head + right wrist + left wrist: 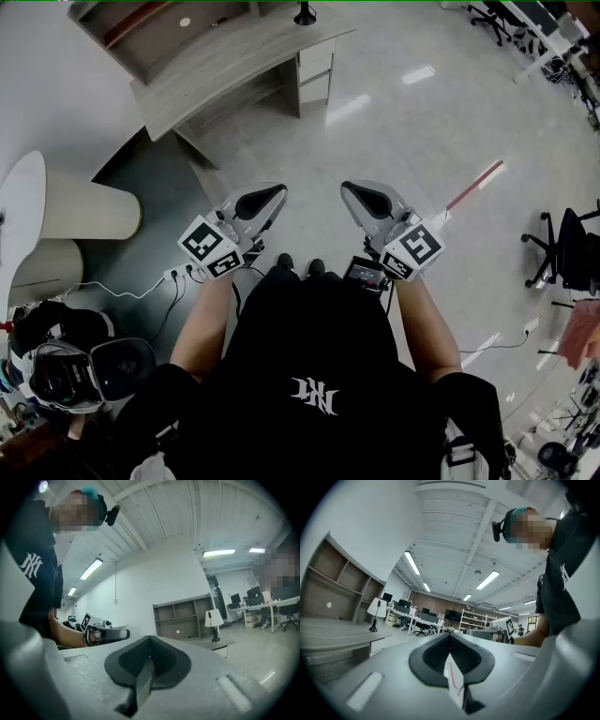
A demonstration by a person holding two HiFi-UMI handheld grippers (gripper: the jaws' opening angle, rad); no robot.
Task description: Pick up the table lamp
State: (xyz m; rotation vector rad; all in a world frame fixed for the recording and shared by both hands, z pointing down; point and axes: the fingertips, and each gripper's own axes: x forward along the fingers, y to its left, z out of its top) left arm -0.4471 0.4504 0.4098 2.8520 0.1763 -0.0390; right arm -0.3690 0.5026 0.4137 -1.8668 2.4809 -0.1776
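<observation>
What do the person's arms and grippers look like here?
The left hand-held gripper and right hand-held gripper are pale grey shells with black textured pads, each bearing a black-and-white marker cube. The person wears a black short-sleeved shirt with white logo.

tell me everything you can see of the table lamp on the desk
The table lamp is small, with a white tapered shade, a thin dark stem and a black rounded base. It stands upright near one end of the pale wooden desk, just out from the open shelf unit. Only the desk touches it. Whether it is lit cannot be told.
</observation>
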